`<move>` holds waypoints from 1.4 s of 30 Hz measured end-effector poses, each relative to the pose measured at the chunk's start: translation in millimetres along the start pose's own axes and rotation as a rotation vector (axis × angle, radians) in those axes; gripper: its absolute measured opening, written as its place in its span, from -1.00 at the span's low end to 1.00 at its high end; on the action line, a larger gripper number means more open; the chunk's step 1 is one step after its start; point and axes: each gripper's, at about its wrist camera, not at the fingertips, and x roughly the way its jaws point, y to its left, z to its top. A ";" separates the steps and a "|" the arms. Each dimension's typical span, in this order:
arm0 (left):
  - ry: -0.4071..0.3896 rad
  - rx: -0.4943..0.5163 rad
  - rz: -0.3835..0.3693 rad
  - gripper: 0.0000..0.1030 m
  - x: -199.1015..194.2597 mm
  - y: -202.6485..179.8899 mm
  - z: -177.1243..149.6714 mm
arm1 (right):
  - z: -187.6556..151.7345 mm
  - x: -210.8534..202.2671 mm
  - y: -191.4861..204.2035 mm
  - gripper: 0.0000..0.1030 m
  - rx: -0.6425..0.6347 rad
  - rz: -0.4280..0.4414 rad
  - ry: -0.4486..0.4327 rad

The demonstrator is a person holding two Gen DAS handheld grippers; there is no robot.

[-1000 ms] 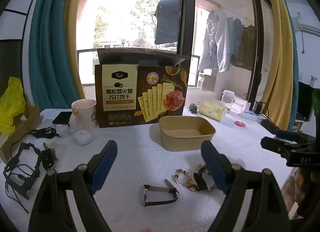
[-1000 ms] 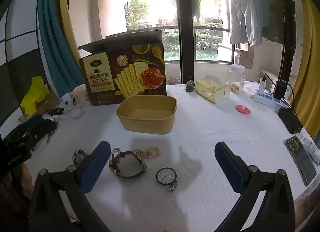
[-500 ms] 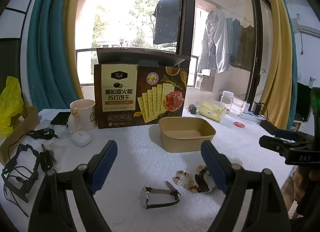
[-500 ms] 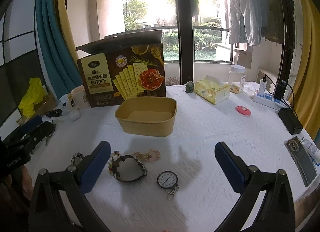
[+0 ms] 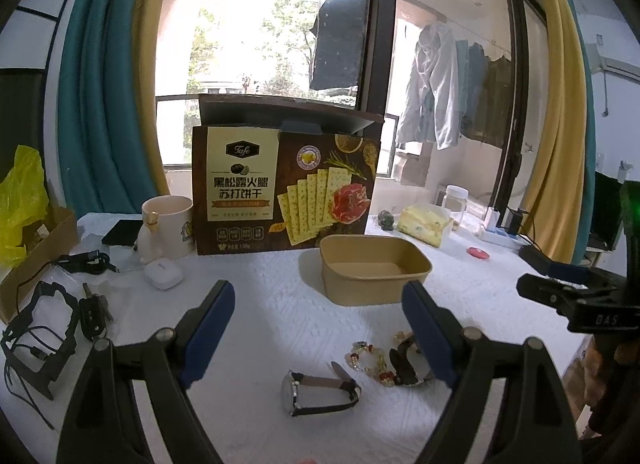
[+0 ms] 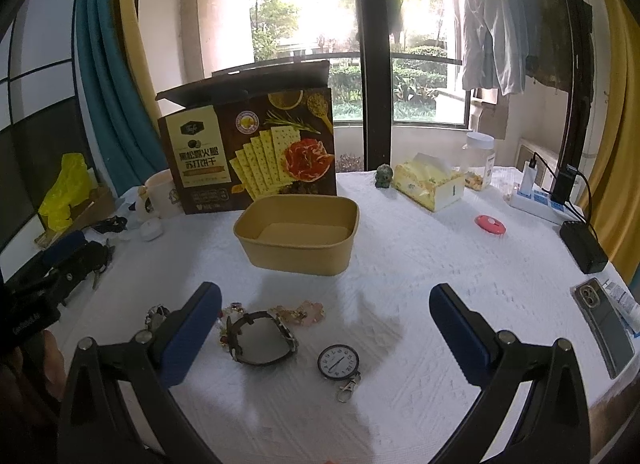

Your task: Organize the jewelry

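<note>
Both wrist views have shifted slightly since a second ago: the jewelry sits lower and nearer in each, and the grippers' spread is unchanged.

Item 1. Left gripper [image 5: 318, 328]: jaws wide apart, holding nothing, hovering above the table [image 5: 272, 304].

Item 2. Right gripper [image 6: 326, 328]: jaws wide apart, empty, above the cloth.

Item 3. Tan tray [image 6: 298, 238]: empty, at 12 o'clock from both grippers, in front of the cracker box [image 6: 248, 155].

Item 4. Brown-strap wristwatch [image 5: 318, 394]: lying on its side at 6 o'clock in the left view, between the left fingers.

Item 5. Beaded bracelet [image 5: 370, 360]: at 4 o'clock of the left view, just beside a dark-strap watch [image 6: 262, 340], which the left gripper's right finger partly hides there.

Item 6. Pale pink charm bracelet [image 6: 300, 312]: touching the dark-strap watch at its 1 o'clock in the right view.

Item 7. Round pocket watch [image 6: 338, 362]: face up, clasp trailing toward 6 o'clock, just beside the dark-strap watch at its 4 o'clock.

Item 8. Surroundings: mug [image 5: 168, 225] at 9 o'clock of the box; tissue pack [image 6: 428, 183] at 2 o'clock; phone [image 6: 602, 324] at 3 o'clock near the table edge.
</note>
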 end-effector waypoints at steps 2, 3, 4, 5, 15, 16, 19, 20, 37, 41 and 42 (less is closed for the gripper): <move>0.000 0.002 -0.003 0.66 0.0 -0.2 -0.4 | 0.3 0.0 0.0 1.00 0.001 0.001 0.001; -0.001 0.004 -0.006 0.66 -0.8 -0.4 -0.9 | 0.4 0.0 0.0 1.00 0.003 0.000 0.001; -0.001 0.004 -0.009 0.66 -1.6 0.5 -1.0 | 0.5 -0.2 -0.1 1.00 0.004 -0.001 0.000; 0.000 0.005 -0.012 0.66 -1.8 -0.1 -1.6 | 0.6 -0.5 -0.2 1.00 0.005 -0.001 0.000; 0.000 0.005 -0.015 0.66 -3.2 -2.4 0.1 | 2.4 -2.1 -1.4 1.00 0.014 0.003 0.002; -0.002 0.004 -0.013 0.66 -3.0 -2.4 1.3 | 3.6 -2.6 -0.6 1.00 0.010 0.002 -0.001; -0.003 0.001 -0.012 0.66 -2.7 -1.9 3.6 | 4.7 -4.0 -0.4 1.00 0.009 0.001 -0.010; -0.003 0.002 -0.012 0.66 -2.7 -1.7 3.8 | 4.5 -3.6 -1.0 1.00 0.011 0.002 -0.009; -0.001 -0.012 -0.010 0.66 -5.7 4.5 3.4 | 1.6 -1.2 1.1 1.00 0.006 0.006 0.004; -0.001 -0.012 -0.010 0.66 -6.8 4.4 1.1 | 1.4 -0.7 1.5 1.00 0.008 0.005 0.006; -0.001 -0.012 -0.010 0.66 -6.8 4.3 1.1 | 1.2 -0.6 2.0 1.00 0.007 0.005 0.006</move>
